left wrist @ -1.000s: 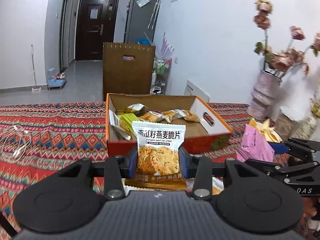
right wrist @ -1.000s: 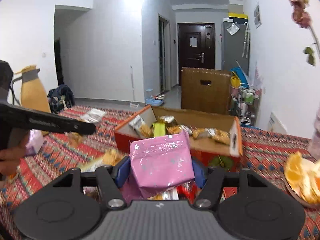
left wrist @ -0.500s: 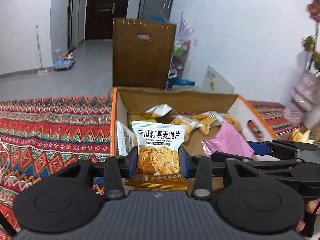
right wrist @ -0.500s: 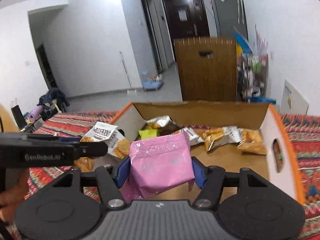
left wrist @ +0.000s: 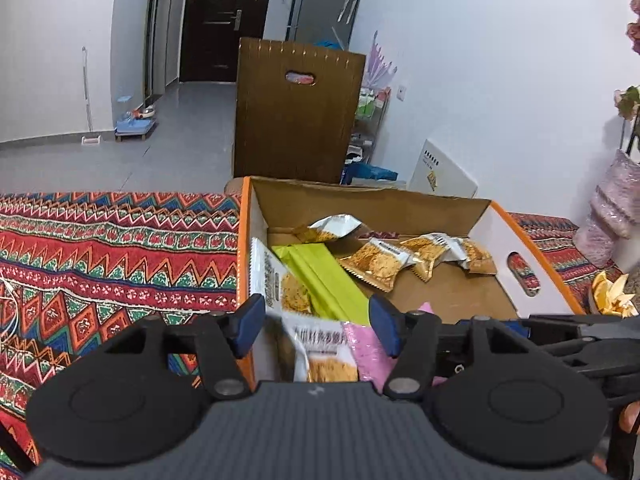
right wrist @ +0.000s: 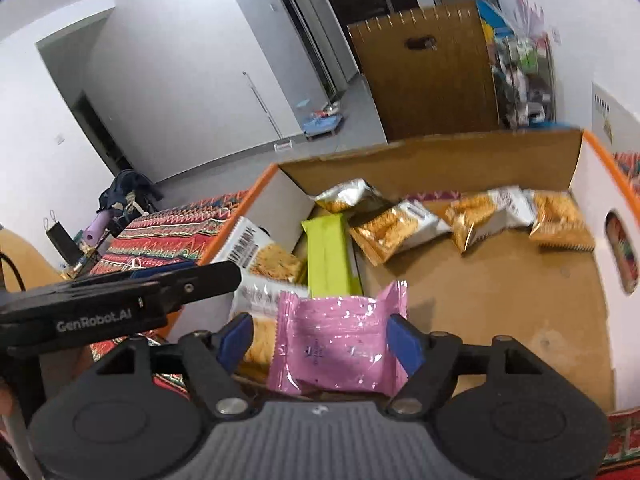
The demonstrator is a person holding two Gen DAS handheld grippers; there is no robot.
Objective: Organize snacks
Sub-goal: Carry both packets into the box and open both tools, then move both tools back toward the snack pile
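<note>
The oat crisp packet [left wrist: 320, 350] you carried in your left gripper [left wrist: 316, 322] now lies loose inside the near left corner of the cardboard box [left wrist: 520, 236], below and between the blue pads [left wrist: 250, 322], which stand clear of it on both sides; those jaws have just been opening and nothing presses on the packet. Just to its right lies the pink packet [right wrist: 340, 340], partly over the oat crisp packet's edge in the right wrist view. Your right gripper [right wrist: 322, 340] straddles that pink packet, its jaws having just been opening too; the right pad sits at the wrapper's edge and the left pad stands off it, so you hold nothing firmly there. Further into the box a white cracker packet [left wrist: 276, 280] leans against the left wall, a lime green bar [left wrist: 320, 276] lies beside it, and several gold-and-white snack packets [left wrist: 380, 264] are scattered along the far wall. The box rests on a red zigzag-patterned tablecloth [left wrist: 112, 248]. Beyond the table stands a brown wooden panel [left wrist: 296, 108] with a handle slot. At the right, a pink vase [left wrist: 612, 212] and a plate of orange slices [left wrist: 612, 300] sit near the wall.
</note>
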